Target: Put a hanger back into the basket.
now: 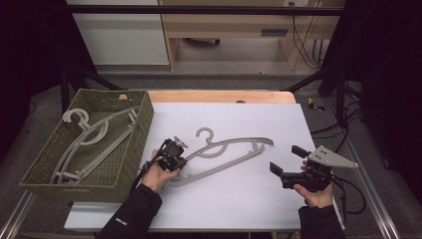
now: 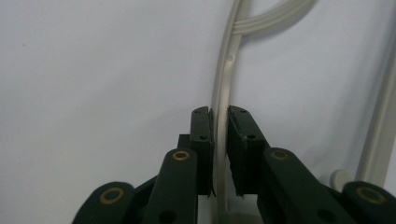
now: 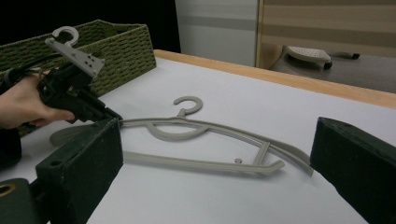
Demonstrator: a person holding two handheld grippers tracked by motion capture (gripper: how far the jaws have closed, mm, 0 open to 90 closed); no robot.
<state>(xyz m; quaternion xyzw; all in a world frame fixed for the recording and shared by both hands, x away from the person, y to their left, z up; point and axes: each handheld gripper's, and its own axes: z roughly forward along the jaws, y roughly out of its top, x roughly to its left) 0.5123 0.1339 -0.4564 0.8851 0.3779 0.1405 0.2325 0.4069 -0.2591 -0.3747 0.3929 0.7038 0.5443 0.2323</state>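
Observation:
A grey plastic hanger [image 1: 234,155] lies flat on the white sheet [image 1: 239,199], its hook pointing to the far side. My left gripper [image 1: 182,161] is at the hanger's left end, shut on the thin upper arm. In the left gripper view the pads [image 2: 203,140] press on that arm of the hanger [image 2: 223,79] from both sides. The right gripper view shows the same grip by the left gripper [image 3: 112,117] on the hanger [image 3: 205,164]. My right gripper [image 1: 286,158] is held off to the right of the hanger, open, with nothing between its jaws.
A green woven basket [image 1: 135,144] stands at the table's left and holds other grey hangers [image 1: 94,134]. A wooden table edge [image 1: 224,96] runs along the back. A cable trails from the right gripper toward the table's right edge.

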